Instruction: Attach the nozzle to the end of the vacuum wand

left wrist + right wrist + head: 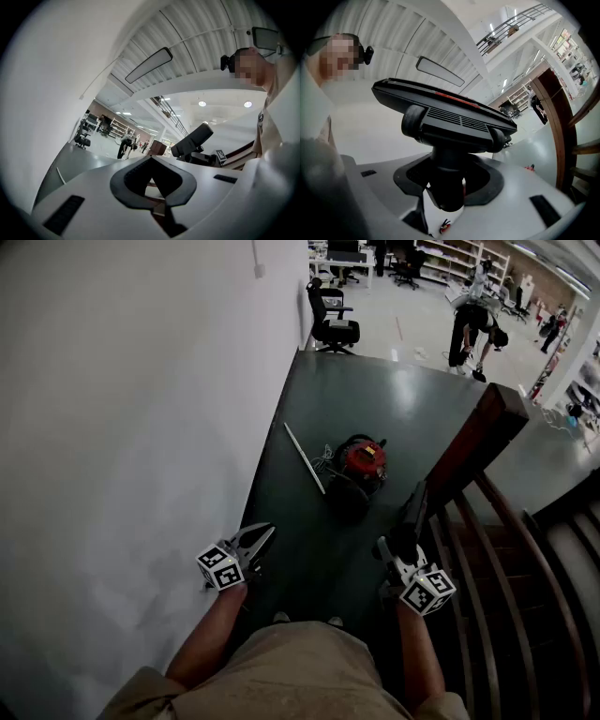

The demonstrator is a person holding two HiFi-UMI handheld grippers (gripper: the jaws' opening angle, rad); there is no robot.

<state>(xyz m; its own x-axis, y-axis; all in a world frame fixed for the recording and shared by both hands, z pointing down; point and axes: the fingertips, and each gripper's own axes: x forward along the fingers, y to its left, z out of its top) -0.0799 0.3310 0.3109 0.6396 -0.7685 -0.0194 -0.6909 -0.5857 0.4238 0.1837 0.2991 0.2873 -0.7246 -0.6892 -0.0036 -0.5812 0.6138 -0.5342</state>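
A red and black vacuum cleaner (pixel 362 465) sits on the dark floor ahead, and its thin silver wand (pixel 305 457) lies just left of it. My right gripper (pixel 401 549) is shut on the neck of the black floor nozzle (pixel 413 512), held level well short of the wand. In the right gripper view the wide nozzle head (pixel 450 122) fills the space above the jaws of the right gripper (pixel 445 190). My left gripper (pixel 262 536) is shut with nothing in it, close to the wall. In the left gripper view the left gripper (pixel 152 164) has its jaws together, and the nozzle (pixel 192 140) shows to the right.
A white wall (pixel 122 427) runs along the left. A brown wooden stair railing (pixel 478 446) and steps stand at the right. Beyond the landing are a black office chair (pixel 333 322) and a person bending over (pixel 473 329).
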